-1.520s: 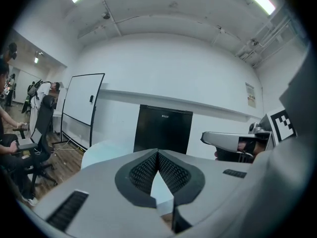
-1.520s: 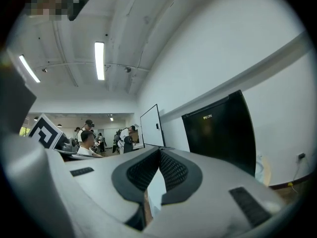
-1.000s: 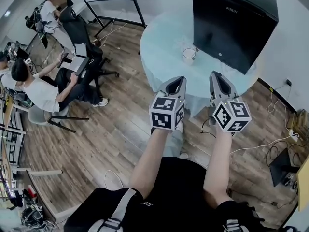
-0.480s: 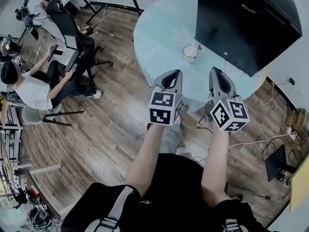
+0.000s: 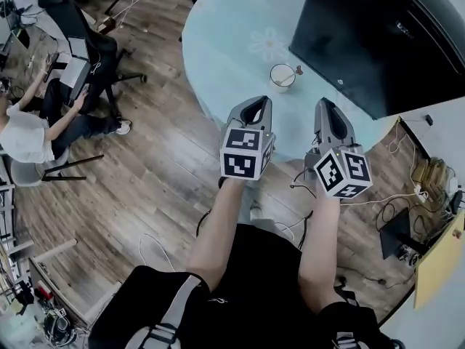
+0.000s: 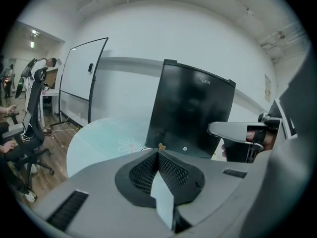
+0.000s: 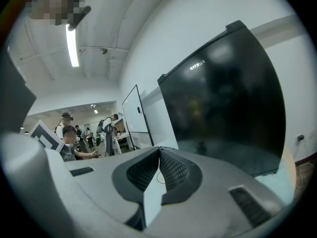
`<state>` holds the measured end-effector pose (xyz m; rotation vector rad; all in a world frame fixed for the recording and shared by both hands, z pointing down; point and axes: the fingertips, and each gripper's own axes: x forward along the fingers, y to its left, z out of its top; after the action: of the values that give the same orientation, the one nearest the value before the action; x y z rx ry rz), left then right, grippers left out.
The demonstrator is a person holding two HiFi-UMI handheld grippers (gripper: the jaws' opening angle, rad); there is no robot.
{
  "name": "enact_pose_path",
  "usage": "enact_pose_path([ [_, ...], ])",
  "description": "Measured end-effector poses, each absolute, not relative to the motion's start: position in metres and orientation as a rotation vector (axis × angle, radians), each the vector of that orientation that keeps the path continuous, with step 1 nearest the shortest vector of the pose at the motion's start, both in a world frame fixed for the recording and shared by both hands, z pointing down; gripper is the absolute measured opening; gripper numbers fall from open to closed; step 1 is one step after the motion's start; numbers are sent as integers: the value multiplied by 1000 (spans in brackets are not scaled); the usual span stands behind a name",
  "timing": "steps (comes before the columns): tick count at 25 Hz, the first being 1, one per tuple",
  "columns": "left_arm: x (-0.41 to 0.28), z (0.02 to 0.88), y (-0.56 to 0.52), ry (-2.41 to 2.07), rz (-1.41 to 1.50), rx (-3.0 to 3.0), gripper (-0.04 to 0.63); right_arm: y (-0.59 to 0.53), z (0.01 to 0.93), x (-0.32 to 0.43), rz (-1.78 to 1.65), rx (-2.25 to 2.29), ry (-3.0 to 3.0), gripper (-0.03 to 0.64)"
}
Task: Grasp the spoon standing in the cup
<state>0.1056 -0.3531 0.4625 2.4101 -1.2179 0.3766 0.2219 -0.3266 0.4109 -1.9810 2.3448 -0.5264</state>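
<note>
The spoon (image 5: pixel 290 73) stands in the white cup (image 5: pixel 280 78) on the round bench (image 5: pixel 218 42), beside the black cabinet (image 5: pixel 378 35), its handle leaning right toward it. The left gripper (image 5: pixel 251 107) and right gripper (image 5: pixel 324 109) hover short of the cup, both pressed together and empty. I'd spread one first, then close it across the handle's upper end.

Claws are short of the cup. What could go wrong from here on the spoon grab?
1. The left claw and right claw are both shut; arriving that way would likely knock the spoon or tip the cup.
2. The cup stands close to the black fridge, so an approach from that side looks cramped.
</note>
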Motion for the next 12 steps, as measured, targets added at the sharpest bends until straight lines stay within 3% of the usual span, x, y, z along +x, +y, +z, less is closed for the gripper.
enact_pose_path([
  [12,85,499,-414,-1215,295,2298,14,-376,468,214,-737,-2035,2388,101],
])
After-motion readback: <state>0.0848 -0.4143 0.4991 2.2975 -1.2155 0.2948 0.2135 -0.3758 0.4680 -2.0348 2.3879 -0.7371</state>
